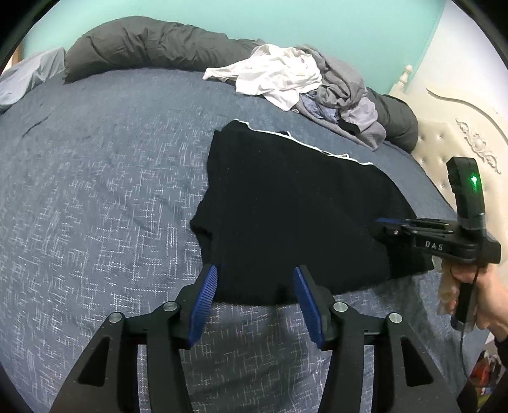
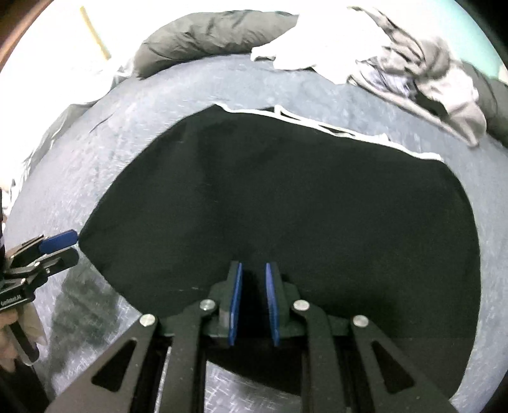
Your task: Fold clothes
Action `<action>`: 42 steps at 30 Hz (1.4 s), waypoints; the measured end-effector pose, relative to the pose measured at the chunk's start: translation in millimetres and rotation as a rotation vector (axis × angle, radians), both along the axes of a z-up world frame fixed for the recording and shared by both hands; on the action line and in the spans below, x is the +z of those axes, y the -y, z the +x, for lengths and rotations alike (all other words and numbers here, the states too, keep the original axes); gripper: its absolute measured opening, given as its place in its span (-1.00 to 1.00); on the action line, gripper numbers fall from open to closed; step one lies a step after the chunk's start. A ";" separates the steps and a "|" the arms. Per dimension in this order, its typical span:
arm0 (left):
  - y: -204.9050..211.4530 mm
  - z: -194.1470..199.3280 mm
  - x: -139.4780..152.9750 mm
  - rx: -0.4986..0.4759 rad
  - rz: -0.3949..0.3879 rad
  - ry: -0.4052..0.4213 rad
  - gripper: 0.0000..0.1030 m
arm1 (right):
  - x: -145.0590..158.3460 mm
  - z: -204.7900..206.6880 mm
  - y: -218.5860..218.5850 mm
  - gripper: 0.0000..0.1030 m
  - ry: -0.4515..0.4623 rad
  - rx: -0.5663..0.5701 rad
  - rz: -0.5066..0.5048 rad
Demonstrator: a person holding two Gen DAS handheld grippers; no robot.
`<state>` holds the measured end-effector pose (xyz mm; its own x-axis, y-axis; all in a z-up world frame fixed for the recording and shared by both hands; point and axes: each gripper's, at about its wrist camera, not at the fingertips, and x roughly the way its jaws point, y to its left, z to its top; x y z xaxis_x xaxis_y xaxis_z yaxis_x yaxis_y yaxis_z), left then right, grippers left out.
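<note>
Left wrist view: a black knit garment (image 1: 285, 216) lies flat on the speckled blue bedspread (image 1: 95, 190), long axis running left to right, white trim at its far edge; the left gripper (image 1: 255, 282) stands apart, empty. Right wrist view: the blurred right gripper (image 2: 254, 286) is narrowly parted above the cloth, nothing visibly pinched.

Inspector A: Garment (image 1: 285, 216), mid-frame: plain black, thin white edging along its upper border. Bed cover (image 1: 95, 190): slate blue, flecked with short white cross-hatch marks.

Inspector B: Confirmed. Clothes pile (image 1: 304, 82), upper right: white, grey and lilac pieces. Duvet (image 1: 143, 47), upper left: charcoal grey. Wall (image 1: 285, 19): mint green. Headboard (image 1: 460, 133): cream. Fingers (image 1: 204, 301): blue ribbed pads on black.
</note>
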<state>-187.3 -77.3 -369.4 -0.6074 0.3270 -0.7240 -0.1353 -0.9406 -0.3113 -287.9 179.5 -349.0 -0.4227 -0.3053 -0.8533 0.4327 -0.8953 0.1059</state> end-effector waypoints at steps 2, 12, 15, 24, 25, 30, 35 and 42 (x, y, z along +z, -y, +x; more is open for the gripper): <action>-0.3 1.4 0.6 -0.002 0.000 -0.004 0.07 | -7.9 2.5 7.5 -0.71 0.010 0.008 0.029; 2.0 1.7 0.1 -0.002 0.015 -0.012 0.10 | -9.1 32.0 9.0 -0.71 -0.006 -0.067 0.027; 1.4 2.4 1.6 -0.008 0.020 -0.017 0.11 | -21.0 36.6 8.4 -0.76 0.013 -0.098 0.019; 7.9 4.2 4.2 0.006 0.050 -0.030 0.15 | -25.1 42.1 -0.1 -0.84 0.055 -0.158 -0.041; 8.6 4.1 5.0 0.008 0.054 -0.031 0.16 | -20.8 45.7 -1.7 -0.86 0.053 -0.165 -0.056; 9.6 3.6 9.6 0.009 0.064 -0.045 0.20 | -22.4 60.6 3.4 -0.95 0.030 -0.158 -0.038; 11.1 4.7 12.0 0.011 0.068 -0.054 0.22 | -43.5 53.8 -0.9 -1.00 0.070 -0.221 -0.068; 10.0 4.9 13.7 0.006 0.076 -0.055 0.22 | -46.5 53.4 7.9 -1.00 0.078 -0.232 -0.025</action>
